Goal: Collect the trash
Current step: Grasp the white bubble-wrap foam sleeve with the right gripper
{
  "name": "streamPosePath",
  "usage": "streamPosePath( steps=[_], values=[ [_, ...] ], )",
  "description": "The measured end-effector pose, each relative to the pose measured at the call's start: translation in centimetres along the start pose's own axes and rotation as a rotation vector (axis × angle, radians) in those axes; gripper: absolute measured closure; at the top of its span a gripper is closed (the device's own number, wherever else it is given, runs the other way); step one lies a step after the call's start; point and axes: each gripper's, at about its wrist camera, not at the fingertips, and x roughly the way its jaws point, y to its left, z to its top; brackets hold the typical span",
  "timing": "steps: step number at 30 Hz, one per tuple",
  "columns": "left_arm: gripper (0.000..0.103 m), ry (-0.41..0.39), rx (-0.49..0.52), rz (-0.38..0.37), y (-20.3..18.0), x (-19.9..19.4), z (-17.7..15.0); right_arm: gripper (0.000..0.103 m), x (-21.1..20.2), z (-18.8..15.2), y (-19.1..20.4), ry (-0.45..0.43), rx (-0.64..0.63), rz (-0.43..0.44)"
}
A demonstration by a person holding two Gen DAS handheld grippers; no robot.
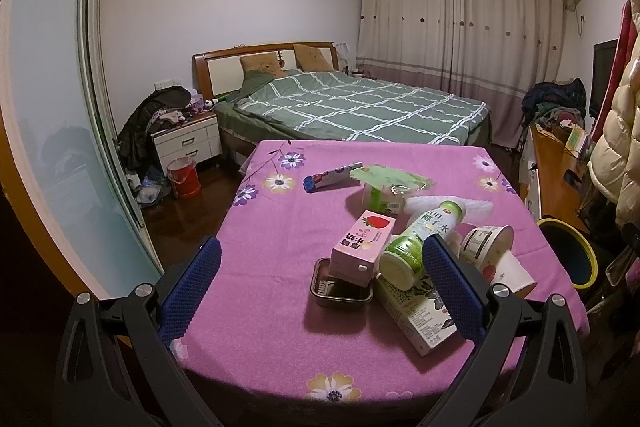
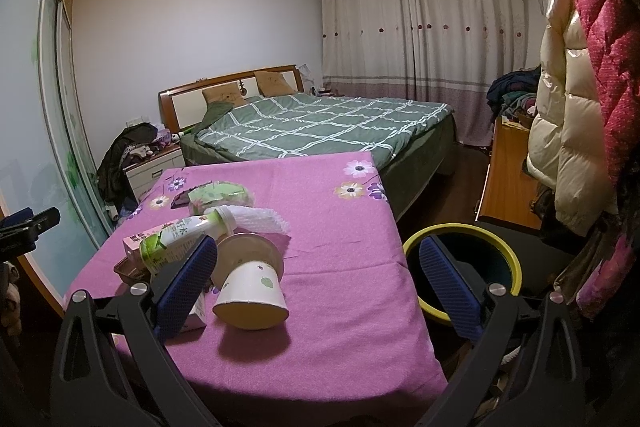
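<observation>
Several pieces of trash lie on the purple flowered cloth of the bench (image 1: 280, 307), gathered toward its right side: a pink strawberry milk carton (image 1: 362, 247) resting tilted on the far edge of a small dark tray (image 1: 340, 293); a green-capped coconut water bottle (image 1: 420, 243) lying on its side just right of the carton; a long printed drink carton (image 1: 420, 323) lying flat under the bottle's cap end; a white yogurt cup (image 1: 486, 241) tipped over, with a second paper cup (image 2: 252, 297) nearer the right edge. Farther back — a green tissue pack (image 1: 384, 187), a blue-ended wrapper (image 1: 332, 179) and a white foam sleeve (image 1: 476, 207). Left gripper (image 1: 320, 291), blue pads spread wide, holds nothing and hovers at the near edge. Right gripper (image 2: 320, 287) likewise spread apart and empty. Yellow-rimmed bin (image 2: 464, 267) stands on the floor just beside the bench's right edge. Green plaid bed (image 1: 360, 107) lies beyond.
</observation>
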Motion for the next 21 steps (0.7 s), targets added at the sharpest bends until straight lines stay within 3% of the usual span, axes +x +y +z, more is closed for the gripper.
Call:
streamPosePath(
  steps=[10,21],
  values=[
    [0.004,0.016,-0.014,0.01,0.2,1.3,0.1,0.006,3.8,-0.1,1.7,0.069,-0.043,0.049],
    [0.004,0.052,-0.014,0.009,0.3,4.4,0.1,0.006,12.6,0.9,5.0,0.169,-0.136,0.137]
  ],
)
